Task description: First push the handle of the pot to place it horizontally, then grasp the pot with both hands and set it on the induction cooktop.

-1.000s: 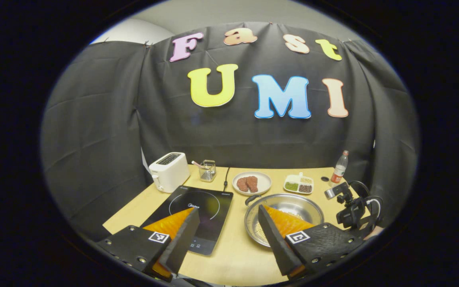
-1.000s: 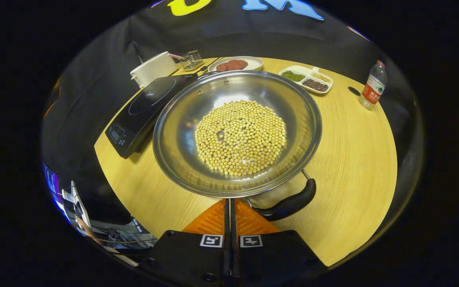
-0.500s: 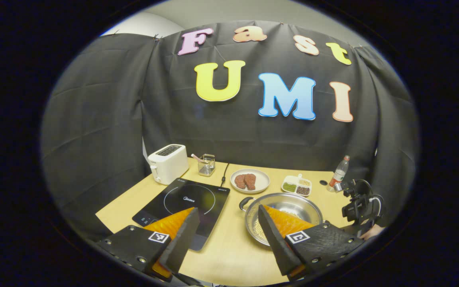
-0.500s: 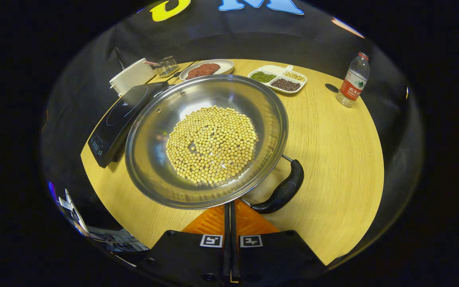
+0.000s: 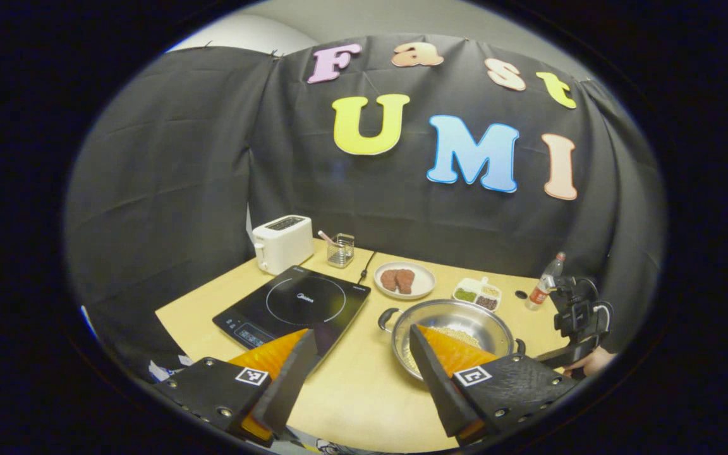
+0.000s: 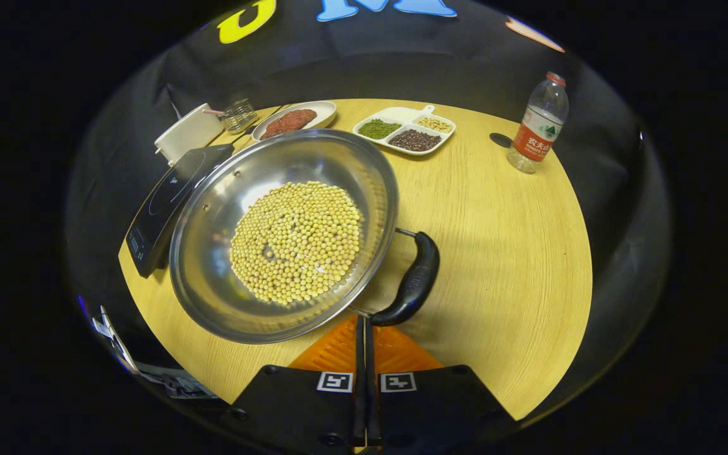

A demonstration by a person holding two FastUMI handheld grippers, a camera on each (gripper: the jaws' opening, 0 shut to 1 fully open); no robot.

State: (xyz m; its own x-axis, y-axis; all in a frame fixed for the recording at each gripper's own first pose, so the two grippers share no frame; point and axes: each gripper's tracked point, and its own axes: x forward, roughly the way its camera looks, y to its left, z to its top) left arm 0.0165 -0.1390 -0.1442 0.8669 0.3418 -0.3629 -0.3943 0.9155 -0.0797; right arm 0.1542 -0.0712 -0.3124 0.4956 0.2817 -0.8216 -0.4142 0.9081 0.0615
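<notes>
My left claw [image 5: 357, 344] hangs above the near edge of the table [image 5: 364, 404], its fingers spread wide with nothing between them. Past it I see the induction cooktop [image 5: 294, 306] on the left half of the table, and the steel pot [image 5: 449, 319] just to its right, apart from it and resting on the wood. In the left gripper view the pot's small loop handle [image 5: 388, 316] points toward the cooktop.

My right claw [image 6: 364, 325] has its fingers pressed together, tips right at the pot's near rim beside the lower end of the black side handle [image 6: 413, 283]; I cannot tell whether they touch it. In the right gripper view the pot [image 6: 212, 265] is filled at its bottom with a round bed of soybeans [image 6: 297, 240], and that handle runs along the pot's right side.

Behind the pot stand a plate of meat [image 6: 291, 119], a divided dish of beans [image 6: 405, 129] and a water bottle [image 6: 538, 123] at the far right. A white toaster [image 5: 283, 242] and a small wire basket [image 5: 340, 249] sit behind the cooktop. At the right edge of the left gripper view I see the other gripper and the hand [image 5: 591, 361] holding it.
</notes>
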